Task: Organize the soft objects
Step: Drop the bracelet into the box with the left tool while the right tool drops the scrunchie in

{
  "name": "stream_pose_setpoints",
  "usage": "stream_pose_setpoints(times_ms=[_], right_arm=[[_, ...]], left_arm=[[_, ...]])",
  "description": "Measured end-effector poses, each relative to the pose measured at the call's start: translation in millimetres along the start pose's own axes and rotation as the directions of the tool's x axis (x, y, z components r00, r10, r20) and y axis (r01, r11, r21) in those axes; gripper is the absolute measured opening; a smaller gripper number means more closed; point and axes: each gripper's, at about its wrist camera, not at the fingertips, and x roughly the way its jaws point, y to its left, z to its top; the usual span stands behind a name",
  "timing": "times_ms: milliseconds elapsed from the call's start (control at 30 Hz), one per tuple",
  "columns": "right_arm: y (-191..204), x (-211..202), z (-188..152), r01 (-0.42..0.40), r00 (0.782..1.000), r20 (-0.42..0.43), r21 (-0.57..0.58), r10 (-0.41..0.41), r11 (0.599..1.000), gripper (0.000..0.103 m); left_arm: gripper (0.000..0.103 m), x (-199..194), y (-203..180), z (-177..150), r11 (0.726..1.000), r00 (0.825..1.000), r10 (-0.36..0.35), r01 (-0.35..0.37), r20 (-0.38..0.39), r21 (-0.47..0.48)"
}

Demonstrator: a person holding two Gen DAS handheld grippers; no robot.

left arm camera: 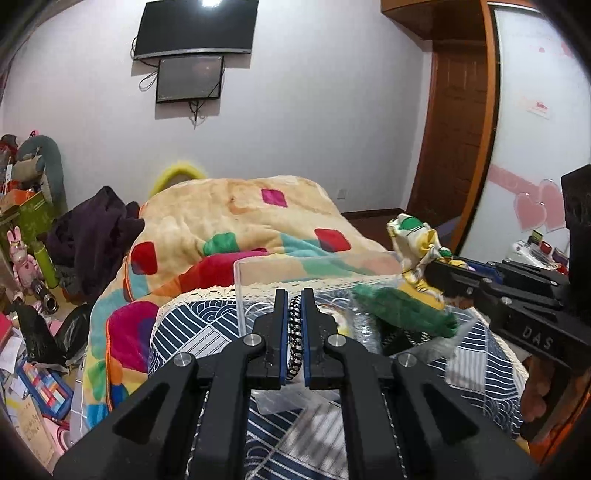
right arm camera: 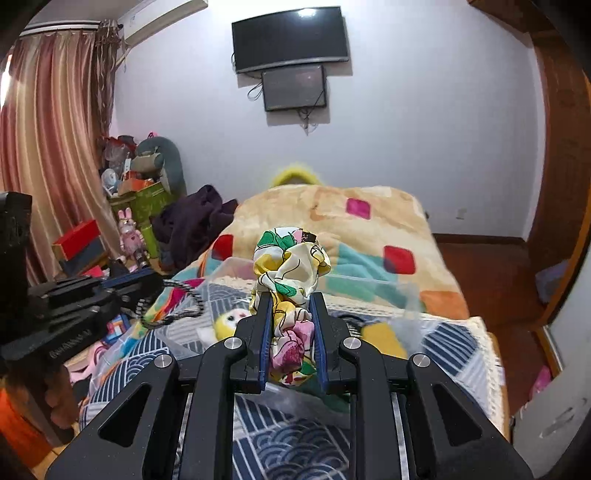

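Lower centre of the left wrist view: the left gripper (left arm camera: 294, 295) is closed almost completely on a black-and-white braided loop (left arm camera: 294, 334), which stands on edge between the blue pads, its long axis running along the fingers from the frame's bottom toward its middle. In the right wrist view the same loop (right arm camera: 173, 301) hangs out past the tips of that gripper (right arm camera: 153, 282) at centre left, its free end drooping toward the lower right.

Lower centre of the right wrist view: the right gripper (right arm camera: 290, 301) is clamped, jaws a narrow gap apart, on a bunched floral cloth scrunchie (right arm camera: 290, 280). Its long axis runs up the frame, with a white, green and yellow knot bulging above the fingertips and a pink part pinched between the pads. In the left wrist view the scrunchie (left arm camera: 413, 243) sticks out at centre right, pointing to the upper left from the gripper (left arm camera: 430, 267).

Just beyond both tools, a clear plastic box (left arm camera: 258, 264) sits on a navy-patterned bedspread (left arm camera: 184, 328), with a green fuzzy item (left arm camera: 402, 310) and a yellow plush toy (right arm camera: 231, 319) at or inside it. Farther back lies a cream blanket (left arm camera: 229, 210) with coloured squares, then a wall-mounted television (left arm camera: 197, 27) at top centre.
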Motion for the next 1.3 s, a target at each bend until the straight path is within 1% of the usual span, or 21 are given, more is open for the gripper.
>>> stream_pose_setpoints(times_ms=[200, 300, 433, 467, 533, 567, 600, 633, 700, 733, 767, 800, 867, 900, 967, 1100, 1300], right_arm=[[9.5, 34.6, -6.1, -0.005, 0.997, -0.08, -0.02, 0.003, 1.0, 0.018], [11.5, 48.4, -14.5, 0.011, 0.992, -0.122, -0.038, -0.016, 0.999, 0.018], [11.0, 55.0, -22.3, 0.013, 0.988, -0.154, -0.051, -0.02, 0.999, 0.019], [10.8, 55.7, -22.7, 0.014, 0.987, -0.156, -0.056, -0.022, 0.998, 0.021], [11.7, 54.6, -24.3, 0.027, 0.987, -0.155, -0.068, -0.037, 0.997, 0.021], [11.7, 54.4, -24.4, 0.026, 0.987, -0.157, -0.072, -0.037, 0.997, 0.024], [10.8, 54.3, -24.7, 0.021, 0.987, -0.16, -0.072, -0.032, 0.997, 0.028], [10.9, 53.8, -25.2, 0.018, 0.986, -0.162, -0.073, -0.03, 0.997, 0.03], [11.0, 52.3, -25.2, 0.019, 0.986, -0.163, -0.077, -0.031, 0.997, 0.036], [11.1, 50.0, -25.4, 0.022, 0.986, -0.161, -0.079, -0.035, 0.997, 0.038], [11.0, 49.3, -25.5, 0.025, 0.987, -0.159, -0.08, -0.037, 0.997, 0.042], [10.4, 48.6, -25.4, 0.025, 0.987, -0.157, -0.08, -0.038, 0.996, 0.044], [9.8, 45.2, -25.5, 0.023, 0.987, -0.154, -0.081, -0.035, 0.996, 0.044], [9.3, 44.2, -25.2, 0.021, 0.988, -0.153, -0.08, -0.033, 0.997, 0.045], [8.3, 39.9, -24.3, 0.017, 0.989, -0.148, -0.073, -0.027, 0.997, 0.046], [6.6, 26.7, -20.7, 0.016, 0.994, -0.108, -0.053, -0.022, 0.998, 0.053], [1.1, -3.0, -9.8, 0.021, 0.999, -0.026, -0.028, -0.021, 0.999, 0.053]], left_arm=[[0.005, 27.0, 10.4, -8.0, 1.0, 0.999, 0.016, -0.017, -0.043, -0.02], [0.005, 35.7, 13.3, -12.2, 1.0, 0.997, 0.001, -0.003, -0.071, -0.022], [0.005, 42.5, 11.2, -21.4, 1.0, 0.994, -0.005, 0.005, -0.111, 0.001], [0.005, 42.8, 10.2, -23.0, 1.0, 0.993, -0.001, 0.002, -0.117, 0.002], [0.006, 43.1, 8.6, -25.6, 1.0, 0.992, -0.011, 0.012, -0.125, 0.004], [0.006, 42.6, 8.0, -26.7, 1.0, 0.991, -0.019, 0.019, -0.131, 0.003], [0.007, 42.2, 7.4, -27.2, 1.0, 0.991, -0.021, 0.021, -0.133, 0.003], [0.01, 41.3, 6.7, -27.7, 1.0, 0.991, -0.023, 0.024, -0.135, 0.004], [0.015, 38.4, 5.8, -28.8, 1.0, 0.99, -0.03, 0.03, -0.137, 0.005], [0.019, 36.7, 5.3, -29.6, 0.999, 0.99, -0.03, 0.031, -0.137, 0.006], [0.024, 34.4, 5.0, -30.5, 0.999, 0.99, -0.032, 0.033, -0.137, 0.008], [0.027, 32.9, 5.5, -30.6, 0.999, 0.99, -0.036, 0.037, -0.137, 0.007], [0.039, 27.9, 5.3, -32.3, 0.999, 0.99, -0.043, 0.044, -0.134, 0.004], [0.04, 24.8, 5.1, -33.1, 0.999, 0.99, -0.046, 0.046, -0.13, 0.002], [0.041, 17.9, 4.5, -33.9, 0.999, 0.991, -0.051, 0.052, -0.121, 0.002], [0.041, 2.2, -0.1, -30.4, 0.999, 0.995, -0.051, 0.052, -0.085, 0.01], [0.041, -30.8, -12.1, -15.9, 0.998, 0.998, -0.062, 0.061, 0.014, 0.018]])
